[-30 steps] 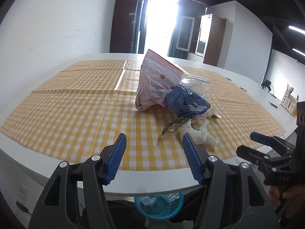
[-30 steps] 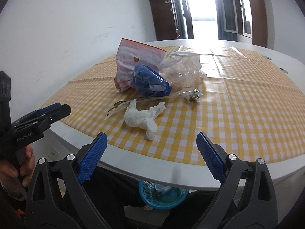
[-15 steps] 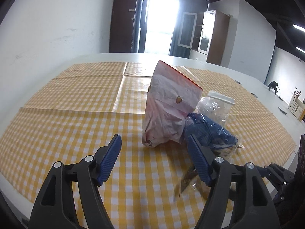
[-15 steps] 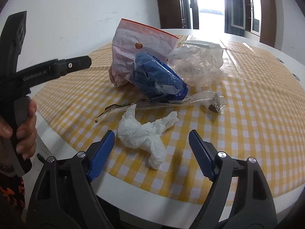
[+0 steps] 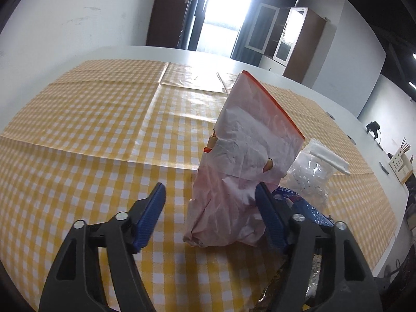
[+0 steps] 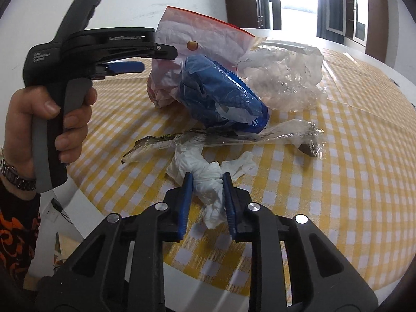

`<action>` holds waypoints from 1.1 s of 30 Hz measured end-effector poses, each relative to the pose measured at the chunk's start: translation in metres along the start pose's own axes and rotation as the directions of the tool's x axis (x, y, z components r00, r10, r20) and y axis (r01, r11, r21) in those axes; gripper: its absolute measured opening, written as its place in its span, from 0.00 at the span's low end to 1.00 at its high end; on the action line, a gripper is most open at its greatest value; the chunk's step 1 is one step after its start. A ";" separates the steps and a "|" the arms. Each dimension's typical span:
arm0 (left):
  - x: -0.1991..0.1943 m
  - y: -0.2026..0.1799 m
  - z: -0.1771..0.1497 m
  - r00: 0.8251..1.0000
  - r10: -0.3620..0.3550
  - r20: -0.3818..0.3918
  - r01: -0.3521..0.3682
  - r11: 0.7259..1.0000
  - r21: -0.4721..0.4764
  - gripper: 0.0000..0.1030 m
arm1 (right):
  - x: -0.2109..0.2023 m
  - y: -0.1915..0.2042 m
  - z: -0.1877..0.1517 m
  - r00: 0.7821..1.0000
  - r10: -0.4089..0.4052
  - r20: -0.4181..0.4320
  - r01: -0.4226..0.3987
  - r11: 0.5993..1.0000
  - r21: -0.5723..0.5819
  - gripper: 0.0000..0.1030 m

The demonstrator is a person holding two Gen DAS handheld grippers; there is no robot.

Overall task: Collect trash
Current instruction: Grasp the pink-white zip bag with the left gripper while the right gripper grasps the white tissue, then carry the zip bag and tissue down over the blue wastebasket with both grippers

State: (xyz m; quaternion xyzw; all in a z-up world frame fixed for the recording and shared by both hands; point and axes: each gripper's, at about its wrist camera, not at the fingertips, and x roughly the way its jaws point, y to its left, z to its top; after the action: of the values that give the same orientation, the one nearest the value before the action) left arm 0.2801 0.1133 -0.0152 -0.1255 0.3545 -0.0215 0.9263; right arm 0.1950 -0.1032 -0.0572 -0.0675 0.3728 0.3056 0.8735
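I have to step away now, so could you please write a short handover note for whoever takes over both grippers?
Right gripper: jaws closing on the crumpled white tissue, which lies on the checked tablecloth.
Left gripper: jaws closing around the pink zip bag, one pad not yet touching.
Blue wrapper, crumpled clear bag and long clear wrapper lie beside it.
Done: nothing lifted yet.
Left: all five pieces.

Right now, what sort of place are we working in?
Probably an office or meeting room: a large white table with a yellow checked cloth, glass-door cabinets, and a balcony door.
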 end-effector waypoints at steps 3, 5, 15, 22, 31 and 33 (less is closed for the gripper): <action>0.002 0.001 0.001 1.000 -0.007 -0.002 0.007 1.000 -0.012 0.30 | -0.003 -0.001 0.000 1.000 -0.010 0.014 0.010 1.000 -0.007 0.16; -0.004 0.005 0.001 1.000 0.000 0.018 0.000 1.000 -0.029 0.15 | -0.008 -0.002 0.000 0.999 -0.016 0.031 0.016 1.000 -0.006 0.16; -0.069 0.025 -0.006 0.983 0.058 0.172 -0.041 0.994 -0.100 0.11 | -0.033 -0.003 -0.009 0.995 -0.013 0.096 0.012 1.000 0.012 0.14; -0.105 0.034 -0.015 0.964 0.113 0.240 -0.078 0.985 -0.152 0.10 | -0.054 -0.001 -0.013 0.991 -0.027 0.129 0.026 1.000 0.009 0.14; -0.151 0.014 -0.046 0.953 0.083 0.291 -0.050 0.992 -0.119 0.10 | -0.084 0.004 -0.015 0.987 -0.046 0.153 0.048 0.999 -0.008 0.14; -0.162 0.008 -0.054 0.950 0.076 0.303 -0.043 0.993 -0.114 0.10 | -0.086 0.005 -0.016 0.987 -0.049 0.151 0.051 0.999 -0.010 0.15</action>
State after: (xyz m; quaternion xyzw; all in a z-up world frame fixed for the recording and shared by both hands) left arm 0.1230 0.1305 0.0496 -0.1658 0.2105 0.0450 0.9624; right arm 0.1360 -0.1468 -0.0086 -0.0596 0.3017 0.2905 0.9061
